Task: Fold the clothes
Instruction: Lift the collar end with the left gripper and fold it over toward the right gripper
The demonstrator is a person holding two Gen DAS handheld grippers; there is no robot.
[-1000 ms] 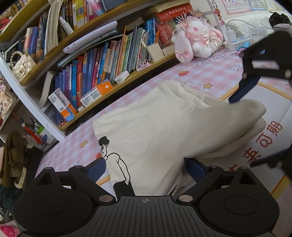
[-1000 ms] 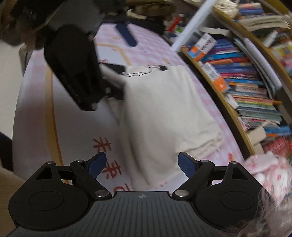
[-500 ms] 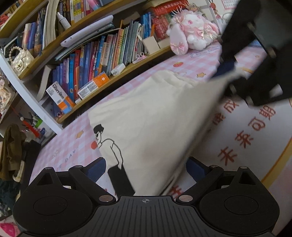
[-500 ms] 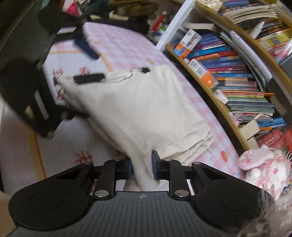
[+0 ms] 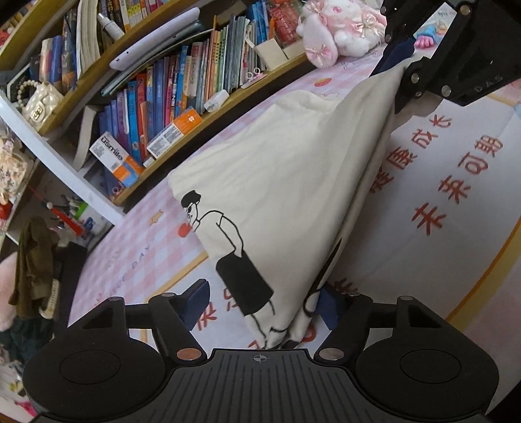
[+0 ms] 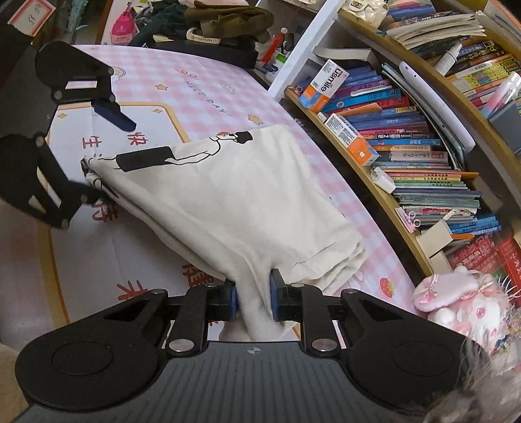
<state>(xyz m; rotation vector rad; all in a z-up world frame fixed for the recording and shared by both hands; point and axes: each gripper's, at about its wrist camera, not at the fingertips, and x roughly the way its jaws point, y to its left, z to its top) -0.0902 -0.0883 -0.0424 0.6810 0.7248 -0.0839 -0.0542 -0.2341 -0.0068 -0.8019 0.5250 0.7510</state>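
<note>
A cream garment (image 5: 276,162) with a black line-drawn figure lies folded on the pink checked table mat (image 5: 456,195). One edge is lifted into a ridge. My right gripper (image 6: 254,296) is shut on the bunched cloth (image 6: 234,195) at the plain end; the left wrist view shows it at the top right (image 5: 400,65). At the printed end, my left gripper (image 5: 263,302) straddles the corner. Its jaws are closing with the cloth between them; the left pad stands off the cloth and the right one is beside it. The right wrist view shows this gripper (image 6: 101,153) around that corner.
A curved bookshelf (image 5: 162,97) packed with books runs along the mat's far side. A pink plush rabbit (image 6: 462,299) sits by the shelf near my right gripper. Dark clothes (image 6: 228,19) are piled beyond the mat's end. Red characters mark the mat's white centre.
My right gripper has shut on the garment's plain end and raised it. The left jaws have narrowed around the printed corner, and the cloth now stretches between both grippers.
</note>
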